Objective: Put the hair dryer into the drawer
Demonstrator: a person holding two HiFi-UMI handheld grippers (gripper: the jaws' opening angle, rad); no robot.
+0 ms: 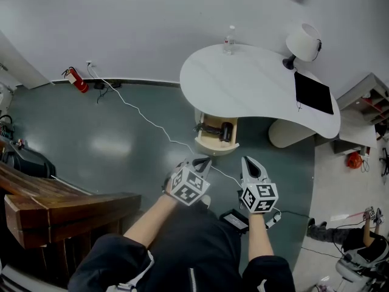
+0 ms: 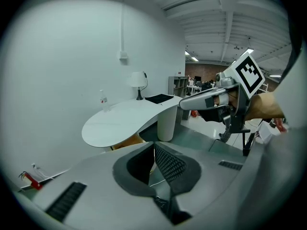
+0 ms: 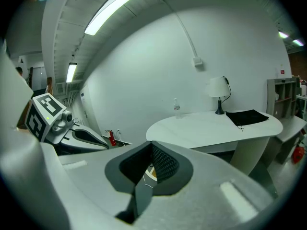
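Nearest the person, the left claw is closed tip to tip with nothing in it, and its own view shows the ribbed pads meeting with only floor beyond them. Just beside it, the right claw looks the same: jaws together and empty. Both hang above the dark floor, well apart from the furniture. A white cable crosses the floor from the wall and passes under the claws. I cannot tell whether it belongs to the hair dryer. Further on, the drawer stands pulled out from under the white tabletop. The hair dryer lies inside it, dark against the pale wood, and seems to sit wholly within the walls. By my reading the placing is done, and the care now lies in finishing cleanly. First, make sure that no part of the dryer or any cord rides over the drawer's rim. If the drawer is to be pushed home, bring one closed claw squarely against the middle of its front. Press straight in along the slide, not at a corner, so that it does not skew or jolt the dryer. Keep the other claw clear of the cable. Beyond, a bottle, a lamp and a black mat sit on the tabletop and need no touching.
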